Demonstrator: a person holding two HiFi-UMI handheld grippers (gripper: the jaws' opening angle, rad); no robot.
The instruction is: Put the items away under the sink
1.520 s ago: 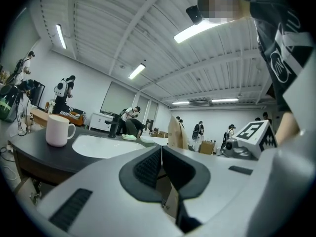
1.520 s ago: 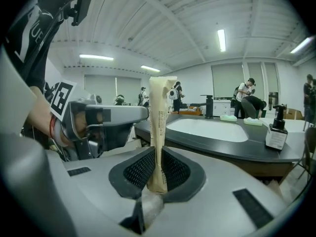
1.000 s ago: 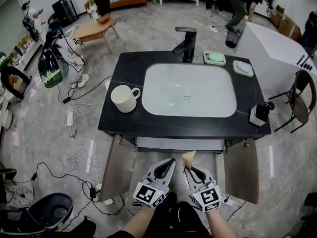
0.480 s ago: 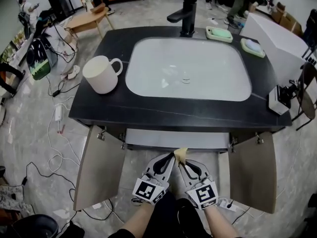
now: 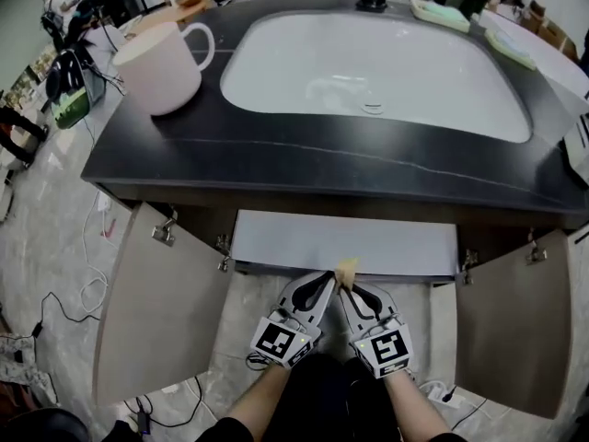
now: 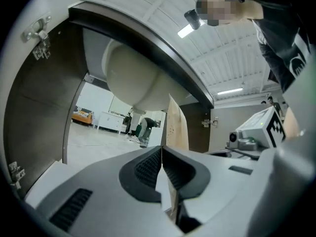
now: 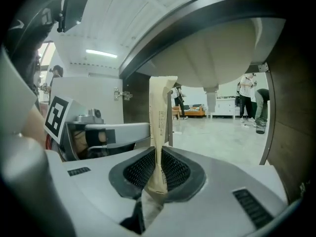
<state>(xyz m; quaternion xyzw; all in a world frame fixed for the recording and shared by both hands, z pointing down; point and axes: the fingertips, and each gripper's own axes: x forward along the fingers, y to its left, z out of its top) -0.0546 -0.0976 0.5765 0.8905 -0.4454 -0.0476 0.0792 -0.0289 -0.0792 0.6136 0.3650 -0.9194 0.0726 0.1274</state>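
A tan paper packet (image 5: 346, 271) stands upright between my two grippers, just in front of the open cabinet under the sink (image 5: 368, 63). My left gripper (image 5: 324, 280) is shut on the packet's thin edge, and my right gripper (image 5: 355, 289) is shut on its thicker body. In the left gripper view the packet (image 6: 177, 125) rises from the closed jaws of that gripper (image 6: 162, 154). The right gripper view shows the packet (image 7: 160, 117) pinched between the ribbed pads of that gripper (image 7: 159, 154). The basin's pale underside (image 7: 217, 58) hangs above.
Both cabinet doors stand open, the left door (image 5: 161, 311) and the right door (image 5: 511, 330) flanking the grey cabinet floor (image 5: 345, 242). A pink mug (image 5: 161, 63) and soap dishes (image 5: 444, 14) sit on the dark countertop (image 5: 322, 168). People and furniture stand beyond the sink.
Both grippers have sunk together with the packet, from in front of the counter's edge to the level of the cabinet opening. The countertop now looms larger and closer in the head view.
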